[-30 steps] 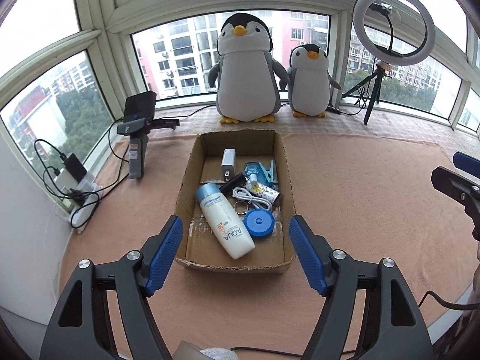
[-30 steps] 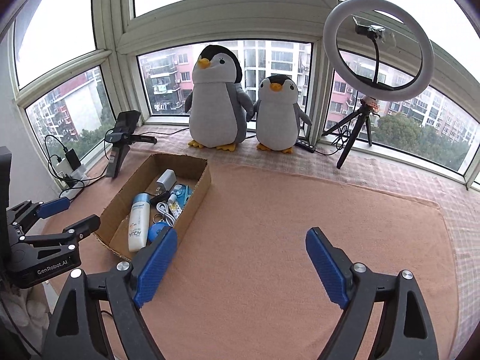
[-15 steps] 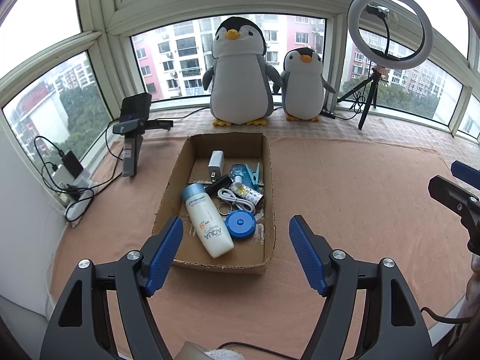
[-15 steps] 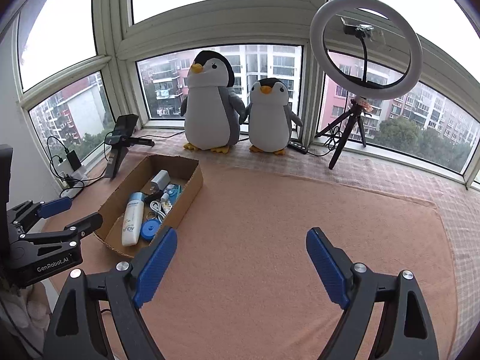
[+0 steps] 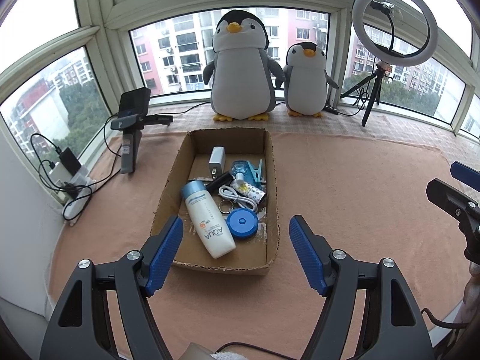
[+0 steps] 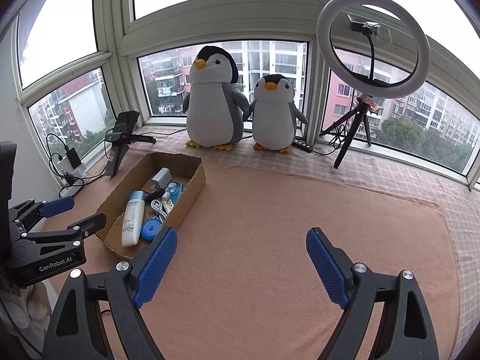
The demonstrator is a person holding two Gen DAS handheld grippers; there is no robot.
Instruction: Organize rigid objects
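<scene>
An open cardboard box (image 5: 271, 162) lies on the pink mat and holds a white AQUA bottle (image 5: 207, 220), a blue round case (image 5: 241, 223), a white charger (image 5: 216, 159), a white cable (image 5: 237, 198), a teal clip (image 5: 255, 171) and a black tube (image 5: 219, 181). My left gripper (image 5: 236, 237) is open and empty, hovering just before the box's near edge. The box also shows in the right wrist view (image 6: 196, 177). My right gripper (image 6: 241, 250) is open and empty over bare mat, right of the box.
Two plush penguins (image 5: 242, 69) (image 5: 306, 81) stand on the sill behind the box. A ring light on a tripod (image 5: 393, 24) is at the back right. A phone on a stand (image 5: 132, 126) and a power strip with cables (image 5: 70, 180) are at the left.
Both grippers have pulled back and away from the box, which now looks smaller and farther. The box contents have not moved. Both grippers stay open.
</scene>
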